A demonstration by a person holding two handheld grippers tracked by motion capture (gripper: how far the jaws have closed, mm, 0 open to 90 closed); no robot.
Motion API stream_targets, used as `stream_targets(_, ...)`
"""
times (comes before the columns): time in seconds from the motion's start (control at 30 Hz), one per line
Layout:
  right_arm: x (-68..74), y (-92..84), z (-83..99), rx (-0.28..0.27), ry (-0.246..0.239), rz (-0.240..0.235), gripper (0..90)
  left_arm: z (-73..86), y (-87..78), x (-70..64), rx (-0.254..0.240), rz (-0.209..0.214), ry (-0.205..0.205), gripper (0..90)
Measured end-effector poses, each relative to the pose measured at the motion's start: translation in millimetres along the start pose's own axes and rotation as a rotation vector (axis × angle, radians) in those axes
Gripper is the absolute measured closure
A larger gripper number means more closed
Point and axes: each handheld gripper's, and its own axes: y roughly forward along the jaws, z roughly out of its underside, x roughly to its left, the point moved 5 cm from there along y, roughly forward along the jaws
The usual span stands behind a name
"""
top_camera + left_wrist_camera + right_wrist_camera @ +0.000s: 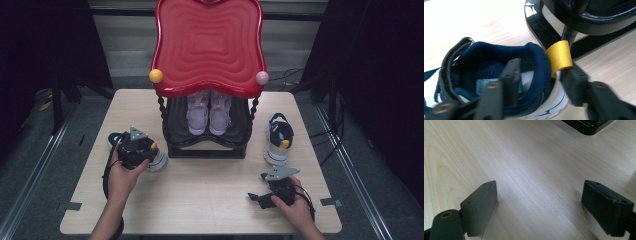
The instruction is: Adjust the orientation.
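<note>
Recording lab: black curtains [45, 45] around a wooden table [200, 195].

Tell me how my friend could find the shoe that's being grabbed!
Find the big red-topped rack in the middle of the table. Left of its black base lies a navy and white sneaker, heel clamped by the left hand-held gripper. The other navy sneaker lies right of the rack, untouched.

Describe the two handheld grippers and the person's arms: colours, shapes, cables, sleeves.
Both the left gripper and the right gripper are black, each topped by a grey three-cornered plate and trailing a black cable. Each has two flat black jaws with block-shaped pads and brass-coloured rivets. The forearms are bare, with no sleeves in view.
</note>
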Motion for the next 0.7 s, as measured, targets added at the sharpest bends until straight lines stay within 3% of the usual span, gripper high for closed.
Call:
stream_targets(0.07, 0.0, 0.0, 0.0, 0.0, 0.0, 0.0, 13.1, -0.3, -0.8, -1.1, 0.001, -0.01, 0.013, 63.9)
stream_targets(0.13, 0.0, 0.0, 0.0, 0.0, 0.0, 0.0, 13.1, -0.7, -1.9, -2.7, 0.012, -0.016, 0.028, 64.9)
stream_targets(0.27, 0.0, 0.0, 0.0, 0.0, 0.0, 0.0, 13.1, 0.5, -8.6, -3.5, -0.006, 0.014, -0.006, 67.8)
stream_targets(0.3, 0.0, 0.0, 0.0, 0.0, 0.0, 0.0, 13.2, 0.6, -11.8, -3.9, -0.011, 0.016, 0.004, 67.8)
stream_targets(0.53, 0.0, 0.0, 0.0, 0.0, 0.0, 0.0, 13.1, 7.6, -31.6, -19.6, -0.034, 0.07, 0.036, 67.9)
stream_targets(0.6, 0.0, 0.0, 0.0, 0.0, 0.0, 0.0, 13.1, 13.5, -37.7, -30.3, -0.02, 0.114, 0.048, 67.8)
stream_targets(0.7, -0.1, 0.0, 0.0, 0.0, -0.001, 0.001, 13.1, 20.4, -38.0, -36.8, 0.0, 0.113, 0.071, 67.9)
